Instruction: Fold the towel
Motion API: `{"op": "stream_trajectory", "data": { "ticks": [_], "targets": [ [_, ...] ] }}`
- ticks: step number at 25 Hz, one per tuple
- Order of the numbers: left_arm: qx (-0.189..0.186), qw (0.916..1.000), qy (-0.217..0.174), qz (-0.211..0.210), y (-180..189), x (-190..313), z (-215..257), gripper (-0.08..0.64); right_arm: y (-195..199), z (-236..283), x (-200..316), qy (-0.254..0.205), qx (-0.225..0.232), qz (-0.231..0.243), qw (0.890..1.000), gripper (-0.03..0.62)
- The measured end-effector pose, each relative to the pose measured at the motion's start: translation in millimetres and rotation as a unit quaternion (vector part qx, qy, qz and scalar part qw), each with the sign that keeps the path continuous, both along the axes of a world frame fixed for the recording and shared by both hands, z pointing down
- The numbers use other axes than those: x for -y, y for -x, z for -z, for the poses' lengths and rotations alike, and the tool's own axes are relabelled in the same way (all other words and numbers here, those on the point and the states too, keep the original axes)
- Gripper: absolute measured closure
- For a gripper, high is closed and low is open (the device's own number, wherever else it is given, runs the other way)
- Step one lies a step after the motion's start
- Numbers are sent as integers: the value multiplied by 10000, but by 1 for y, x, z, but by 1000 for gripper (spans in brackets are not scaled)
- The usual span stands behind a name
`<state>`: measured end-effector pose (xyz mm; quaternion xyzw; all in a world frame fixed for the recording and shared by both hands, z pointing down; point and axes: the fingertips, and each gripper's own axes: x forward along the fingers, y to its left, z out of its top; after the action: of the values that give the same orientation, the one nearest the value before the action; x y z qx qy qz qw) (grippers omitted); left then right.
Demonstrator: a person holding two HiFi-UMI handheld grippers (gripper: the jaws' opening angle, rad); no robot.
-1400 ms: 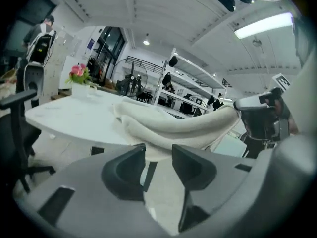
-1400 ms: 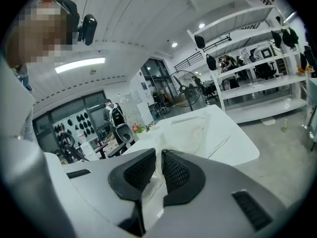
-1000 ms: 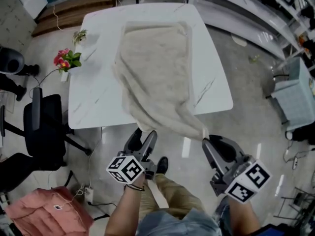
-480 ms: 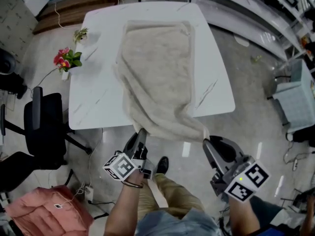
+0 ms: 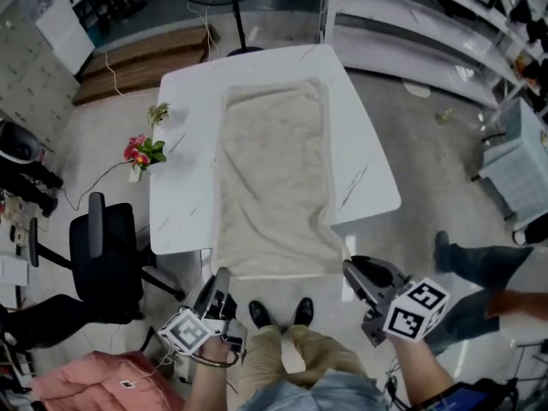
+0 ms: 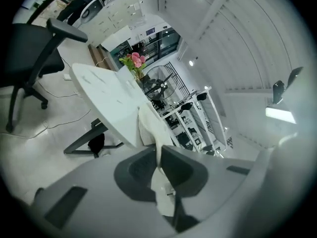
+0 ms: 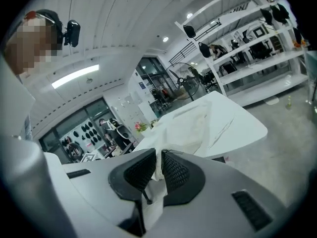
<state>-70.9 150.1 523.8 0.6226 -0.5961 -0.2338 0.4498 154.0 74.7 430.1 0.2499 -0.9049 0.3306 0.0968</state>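
The towel lies lengthwise on the table. Its far end is near the table's far edge, and its near end hangs over the table's near edge, toward the person. The left gripper has just been closing its jaws, and now they are clamped on the towel's near left corner; the cloth passes between the pads and comes out behind them. The right gripper is clamped on the near right corner in the same way. Both grippers are just off the table's near edge, and the towel's near hem is stretched between them.

Several things can go wrong from here, in my judgement. The left grip is fresh and seems to hold only a thin fold of cloth, so a quick lift can pull the corner out. If the person pulls more away from the table, the whole towel can slide off the near edge, because nothing holds its far end. If one gripper travels faster than the other toward the far edge, the hem arrives crooked and the fold is uneven. If the lift is too low, the hanging part can drag on the table's near edge and wrinkle.
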Motion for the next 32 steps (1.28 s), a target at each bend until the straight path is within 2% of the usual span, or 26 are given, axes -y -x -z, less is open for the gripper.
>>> {"op": "stream_trajectory", "data": {
  "ticks": [4,11,15,19,25,27,30,32],
  "targets": [
    [132,9999,80,-42,7,-19,19,531,-9,-10,-20,301,113,-156,9994,540],
    [359,9990,216,-120,18,-54,53,531,-22,-20,-55,494,260,-496,9972,540],
    [124,9998,83,-120,13,-72,62,531,-30,-20,-75,496,275,-614,9965,540],
    [281,9995,107,-126,9,-91,70,531,-35,-12,-92,416,332,-632,9966,540],
    [74,9998,-59,-182,-7,-118,78,531,-49,-10,-117,375,251,-749,9962,540],
    [247,9994,-36,-254,-11,-125,79,531,-54,-10,-124,348,224,-776,9961,541],
    [910,9948,55,-455,-16,-132,80,531,-59,-11,-133,262,7,-782,9966,540],
    [1221,9910,86,-543,-21,-136,78,531,-59,-14,-138,203,-124,-769,9968,540]
  ]
}}
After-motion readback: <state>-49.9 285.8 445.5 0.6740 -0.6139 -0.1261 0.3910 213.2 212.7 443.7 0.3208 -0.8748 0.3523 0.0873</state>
